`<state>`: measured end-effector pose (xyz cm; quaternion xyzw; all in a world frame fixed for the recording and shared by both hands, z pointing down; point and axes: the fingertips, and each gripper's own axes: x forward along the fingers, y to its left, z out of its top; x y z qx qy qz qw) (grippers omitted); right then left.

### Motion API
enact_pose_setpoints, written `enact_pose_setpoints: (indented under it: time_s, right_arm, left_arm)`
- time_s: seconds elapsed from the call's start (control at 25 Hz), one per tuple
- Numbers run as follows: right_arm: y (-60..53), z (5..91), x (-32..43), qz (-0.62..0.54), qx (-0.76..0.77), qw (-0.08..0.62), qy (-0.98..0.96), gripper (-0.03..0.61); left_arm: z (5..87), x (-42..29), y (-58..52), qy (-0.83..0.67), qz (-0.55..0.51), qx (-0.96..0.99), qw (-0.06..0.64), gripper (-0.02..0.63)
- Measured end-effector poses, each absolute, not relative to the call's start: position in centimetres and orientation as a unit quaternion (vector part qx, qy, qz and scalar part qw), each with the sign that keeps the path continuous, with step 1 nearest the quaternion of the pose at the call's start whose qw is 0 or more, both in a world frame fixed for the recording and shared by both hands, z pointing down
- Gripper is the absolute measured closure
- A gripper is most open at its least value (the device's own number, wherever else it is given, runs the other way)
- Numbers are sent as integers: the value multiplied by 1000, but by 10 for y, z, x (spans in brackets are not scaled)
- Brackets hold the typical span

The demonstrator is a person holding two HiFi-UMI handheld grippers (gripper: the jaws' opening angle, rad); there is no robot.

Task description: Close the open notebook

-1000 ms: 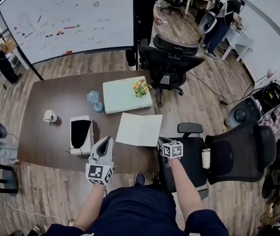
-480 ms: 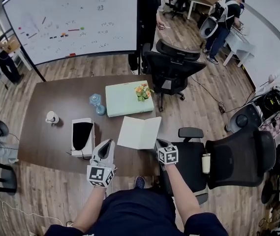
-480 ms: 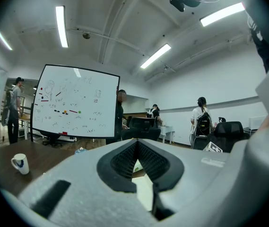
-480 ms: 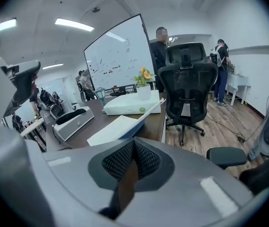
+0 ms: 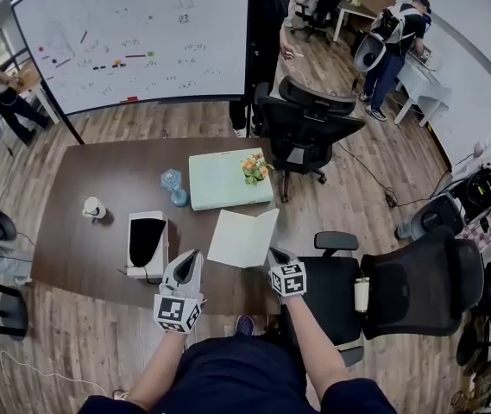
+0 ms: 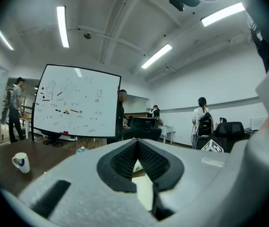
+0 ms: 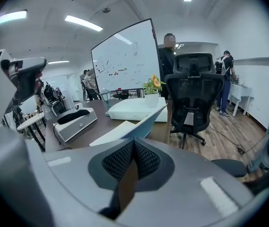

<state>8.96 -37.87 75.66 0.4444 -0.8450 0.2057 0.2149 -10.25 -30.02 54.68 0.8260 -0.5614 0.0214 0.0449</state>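
**Jaws together on both grippers, notebook cover tilted up**

Left gripper (image 6: pixel 136 143): pads pressed together, nothing between them. Right gripper (image 7: pixel 133 143): same, tip just beside the near right corner of the notebook (image 5: pixel 243 238); can't tell if touching. Notebook sits near the front edge of the brown table (image 5: pixel 98 166), left page flat, right cover raised at a slant. White box with black insert (image 5: pixel 147 241) lies to its left. Mint box (image 5: pixel 223 179) with flowers (image 5: pixel 256 166) is behind.

Whiteboard (image 5: pixel 133 41): handwriting too small; maybe "33" near top.
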Motion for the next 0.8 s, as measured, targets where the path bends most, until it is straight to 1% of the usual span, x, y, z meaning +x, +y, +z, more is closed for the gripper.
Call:
enact_pose_setpoints:
  time_s: [0.8]
  right_arm:
    - [-383, 738, 40, 174, 412, 218, -867, 572]
  left_arm:
    - [546, -116, -300, -569, 16, 821, 49, 627]
